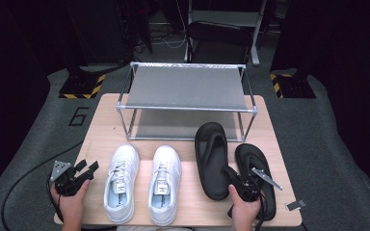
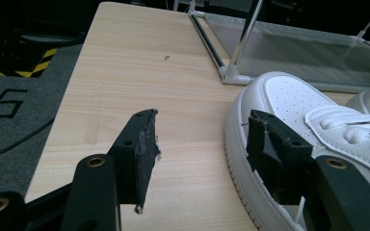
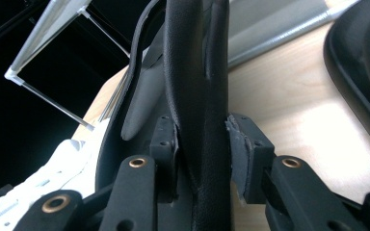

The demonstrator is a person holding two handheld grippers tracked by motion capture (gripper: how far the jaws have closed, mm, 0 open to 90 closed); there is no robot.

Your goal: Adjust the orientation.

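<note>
Black sandal [image 1: 213, 161], the left one of the pair, lies toe-forward on the right half of the counter [image 1: 188, 204], and the right gripper [image 1: 239, 185] has its jaws clamped on the sandal's raised side wall near the heel; in the right gripper view that black wall [image 3: 195, 96] stands upright between the two pads, pressed from both sides. The person's right hand [image 1: 244, 208] comes in over the counter's near edge. Just to the right of the held sandal lies its mate, a second black sandal [image 1: 254, 159], close to the counter's right edge and partly under the gripper's grey plate. The left gripper [image 1: 87, 169] hovers at the counter's near left corner with its jaws spread wide and nothing between them; its view shows bare wood between the pads. Just beside it sits a white sneaker [image 1: 121, 180], with a second white sneaker [image 1: 164, 182] next to that, both toes pointing away from the person. Along the counter's far edge stands a metal-framed shoe rack [image 1: 188, 108] with grey shelves.
</note>
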